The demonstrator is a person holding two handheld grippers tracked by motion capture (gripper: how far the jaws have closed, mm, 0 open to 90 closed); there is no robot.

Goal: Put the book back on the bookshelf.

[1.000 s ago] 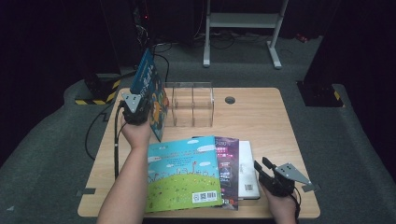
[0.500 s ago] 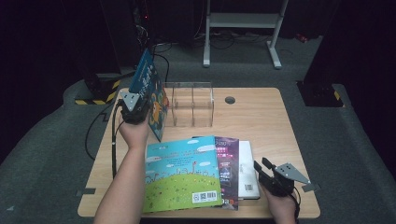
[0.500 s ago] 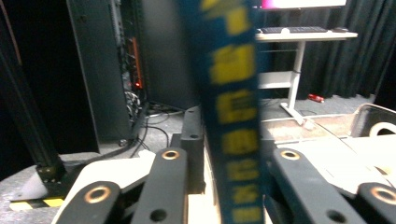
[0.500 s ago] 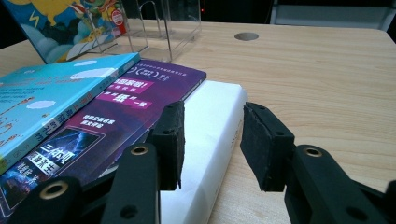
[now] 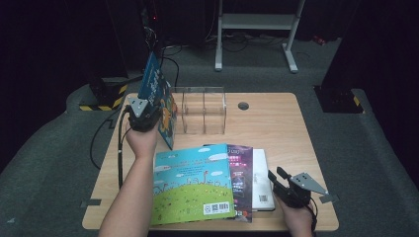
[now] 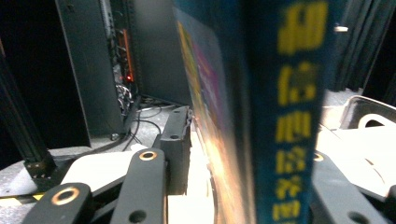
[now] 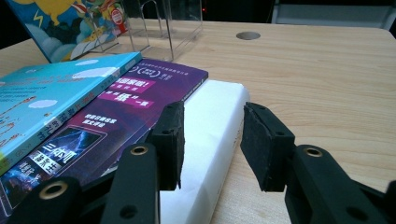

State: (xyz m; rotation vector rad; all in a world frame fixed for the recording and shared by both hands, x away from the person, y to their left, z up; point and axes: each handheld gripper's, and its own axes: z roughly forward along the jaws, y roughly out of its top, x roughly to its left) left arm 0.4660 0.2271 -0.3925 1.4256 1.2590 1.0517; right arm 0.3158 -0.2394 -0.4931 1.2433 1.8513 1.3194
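Near the far-left corner of the light wooden tabletop (image 5: pixel 276 128), the left gripper (image 5: pixel 144 114) is pinching a thin blue picture book with yellow lettering on its spine (image 5: pixel 157 96), holding it upright and leaning slightly, just left of a clear acrylic divided book stand (image 5: pixel 203 109). In the left gripper view the blue spine (image 6: pixel 292 107) is standing between the two black jaws, which are closing on it from either side. The book's lower corner is sitting close to the stand's left wall; whether they are touching cannot be told.

Along the near edge, three books are lying flat in an overlapping stack: a turquoise and green children's book with a cartoon meadow cover (image 5: pixel 191 186) on top, a dark purple paperback (image 5: pixel 240 170) beneath it, and a plain white book (image 5: pixel 261 180) at the bottom, sticking out on the right.

The right gripper (image 5: pixel 277 181) is resting near the near-right corner, its jaws spread apart and gripping nothing, pointing at the white book (image 7: pixel 210 135), whose edge is lying between the black pads (image 7: pixel 267 144).
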